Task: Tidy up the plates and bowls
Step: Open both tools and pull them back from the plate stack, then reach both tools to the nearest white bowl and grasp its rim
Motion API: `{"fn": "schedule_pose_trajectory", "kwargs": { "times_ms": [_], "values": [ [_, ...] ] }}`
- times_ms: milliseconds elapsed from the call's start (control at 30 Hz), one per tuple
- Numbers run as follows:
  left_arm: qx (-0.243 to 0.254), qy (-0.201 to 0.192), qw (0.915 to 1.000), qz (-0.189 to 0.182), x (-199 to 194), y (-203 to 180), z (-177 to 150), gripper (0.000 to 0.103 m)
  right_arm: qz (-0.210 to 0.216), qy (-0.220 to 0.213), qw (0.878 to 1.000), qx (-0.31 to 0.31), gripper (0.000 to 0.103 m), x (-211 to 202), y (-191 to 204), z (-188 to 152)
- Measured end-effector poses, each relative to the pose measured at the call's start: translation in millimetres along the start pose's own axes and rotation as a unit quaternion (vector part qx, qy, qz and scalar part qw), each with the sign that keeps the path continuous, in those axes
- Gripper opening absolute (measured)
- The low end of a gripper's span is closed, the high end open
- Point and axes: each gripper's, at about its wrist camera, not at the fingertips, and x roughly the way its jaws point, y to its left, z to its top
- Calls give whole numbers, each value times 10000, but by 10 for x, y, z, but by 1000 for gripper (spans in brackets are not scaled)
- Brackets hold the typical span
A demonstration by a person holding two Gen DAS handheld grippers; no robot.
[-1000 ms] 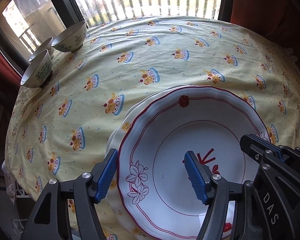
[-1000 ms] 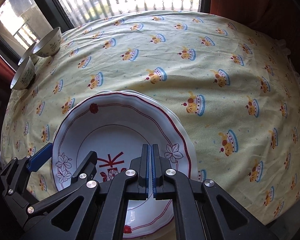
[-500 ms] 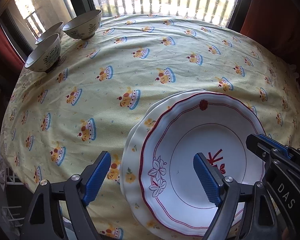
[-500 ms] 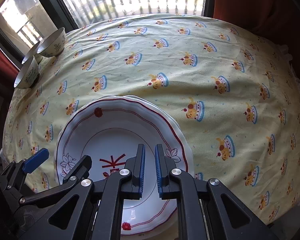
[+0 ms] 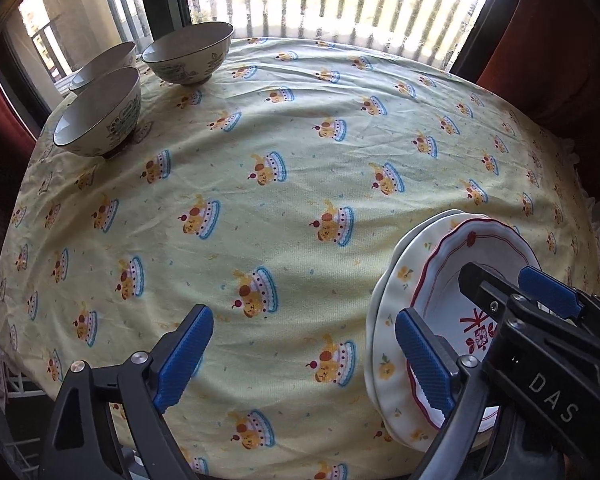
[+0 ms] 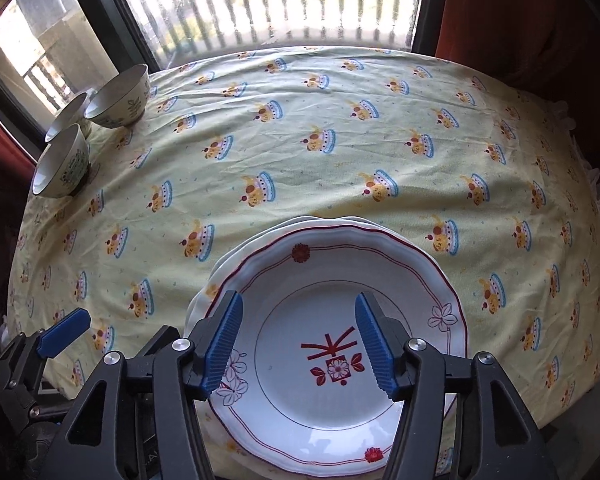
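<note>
A white plate with a red rim (image 6: 300, 292) lies on top of a stack of flower-print plates (image 6: 216, 284) near the table's front edge. My right gripper (image 6: 299, 338) hovers over this top plate; its jaws are opening and nothing is between them. My left gripper (image 5: 304, 354) hangs over bare cloth to the left of the stack (image 5: 392, 308), jaws opening wide and empty, its right finger (image 5: 420, 364) above the stack's rim. The red-rimmed plate (image 5: 480, 264) shows partly behind the right gripper's body. Three patterned bowls (image 5: 96, 116) (image 5: 104, 62) (image 5: 188, 54) stand at the far left corner.
A yellow tablecloth with a cake print (image 5: 300, 140) covers the round table. A barred window (image 6: 300, 4) runs behind it, with red curtains (image 6: 520, 20) on the right. The bowls (image 6: 60, 164) sit close to the table's left edge.
My left gripper has slid left off the plate and spread its jaws wider. My right gripper has gone from shut to open above the plate.
</note>
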Motion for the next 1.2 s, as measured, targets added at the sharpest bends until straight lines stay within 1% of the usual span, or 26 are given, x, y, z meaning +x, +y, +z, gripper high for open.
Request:
{"fn": "schedule_pose_trajectory", "kwargs": {
  "times_ms": [67,200,300,467,600,667,833,933,1067,1167,1200],
  "values": [
    [110,0,9999,-32,-41,147,52,94,-54,27,9998,176,67,-6,136,4],
    [243,-58,9996,-107,-146,463,166,95,-141,-9,9990,419,77,-50,436,45],
    [345,-147,9992,-115,-208,688,259,95,-225,-130,9986,456,79,-105,683,89],
    [390,-239,9986,-252,-249,1078,392,96,-315,-359,9974,542,80,-154,1083,172],
    [553,-378,9976,-200,-264,1339,479,96,-398,-526,9958,637,80,-153,1395,220],
    [606,-378,9972,-227,-257,1466,534,95,-403,-568,9952,683,79,-137,1539,252],
    [581,-416,9972,-229,-275,1731,684,93,-331,-667,9937,843,79,-151,1839,354],
    [558,-460,9973,-138,-261,1855,781,91,-316,-769,9924,910,80,-145,1975,442],
    [448,-466,9979,-91,-210,2034,915,89,-259,-723,9929,905,80,-53,2140,606],
    [400,-545,9977,84,-142,2131,1025,89,-305,-734,9936,805,80,22,2260,733],
    [374,-554,9977,145,-116,2170,1071,88,-262,-726,9941,758,80,62,2295,775]
  ]
}}
